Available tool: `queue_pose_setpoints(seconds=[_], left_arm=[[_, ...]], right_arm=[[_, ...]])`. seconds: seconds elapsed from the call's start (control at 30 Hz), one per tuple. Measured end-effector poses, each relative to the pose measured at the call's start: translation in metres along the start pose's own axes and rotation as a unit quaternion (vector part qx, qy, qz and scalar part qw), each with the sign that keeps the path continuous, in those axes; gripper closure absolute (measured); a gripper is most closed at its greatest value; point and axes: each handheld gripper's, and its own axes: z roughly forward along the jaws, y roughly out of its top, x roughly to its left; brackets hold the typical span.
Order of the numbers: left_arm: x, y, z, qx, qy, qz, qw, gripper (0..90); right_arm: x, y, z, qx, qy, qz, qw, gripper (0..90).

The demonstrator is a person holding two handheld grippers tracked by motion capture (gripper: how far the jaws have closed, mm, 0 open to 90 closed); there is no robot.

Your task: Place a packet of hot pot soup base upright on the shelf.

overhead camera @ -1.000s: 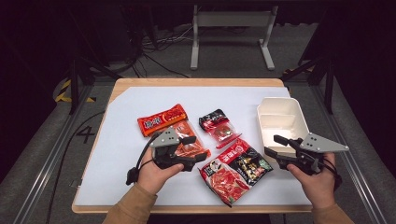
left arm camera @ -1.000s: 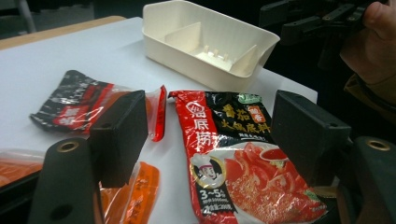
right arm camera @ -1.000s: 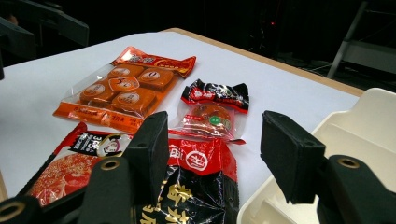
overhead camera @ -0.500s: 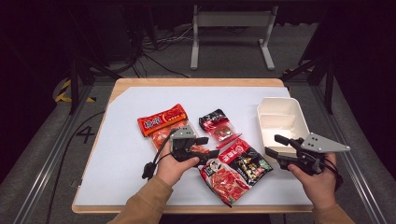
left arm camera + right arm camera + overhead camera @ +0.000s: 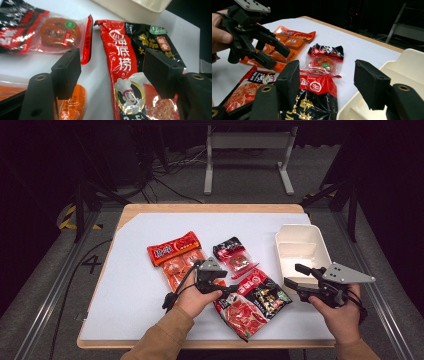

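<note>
The large glossy red-and-black plastic soup-base packet (image 5: 140,75) at the centre of the left gripper view bears white Chinese characters "海底捞" down its red strip, with a green round "0" mark at its upper right. In the right gripper view the same packet shows "3~5" in its lower left. On the dark floor (image 5: 92,264) at the left of the high view stands a white "4".

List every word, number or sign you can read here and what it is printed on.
"海底捞": down the red side of the big red and black packet.
"3~5人": bottom of that packet, partly cut off.
"0": green badge at its top; the small print is unreadable.
"4": floor marking left of the table.
Orange packet and small red packet: print too blurred to read.
</note>
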Motion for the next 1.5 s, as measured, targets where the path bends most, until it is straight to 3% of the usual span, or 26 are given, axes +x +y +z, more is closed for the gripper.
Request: queue_pose_setpoints(seconds=[0.17,0.5,0.67,0.7,0.8,1.0,1.17,1.3,1.5], left_arm=[[0.003,-0.001,0.008,0.006,-0.01,-0.021,0.9997,34.7],[0.0,-0.003,0.023,0.051,-0.021,-0.02,0.9983,38.2],[-0.001,-0.005,0.029,0.077,-0.026,-0.016,0.9966,43.0],[-0.001,-0.007,0.033,0.097,-0.043,-0.014,0.9942,49.5],[0.0,-0.008,0.035,0.1,-0.058,-0.024,0.993,55.3],[0.003,-0.009,0.032,0.092,-0.044,-0.035,0.9942,71.3],[0.0,-0.007,0.027,0.084,-0.021,-0.023,0.996,86.1],[-0.006,-0.005,0.025,0.084,-0.005,-0.012,0.9964,88.1],[-0.01,-0.001,0.012,0.061,-0.01,-0.016,0.998,89.6]], right_arm=[[0.0,0.0,0.0,-0.001,-0.002,0.0,1.0,37.7],[0.0,-0.001,0.0,-0.001,-0.004,-0.002,1.0,36.9],[0.0,-0.001,0.001,0.0,-0.004,-0.004,1.0,36.9],[0.0,-0.001,0.001,0.0,-0.002,-0.003,1.0,36.5],[0.001,-0.001,0.001,0.001,-0.003,-0.006,1.0,36.4],[0.001,-0.001,0.002,0.003,-0.003,-0.008,1.0,36.7],[0.002,-0.001,0.003,0.009,-0.003,-0.017,0.9998,39.4],[0.003,-0.001,0.004,0.013,-0.004,-0.019,0.9997,40.3],[0.002,-0.002,0.003,0.013,-0.003,-0.019,0.9997,40.5]])
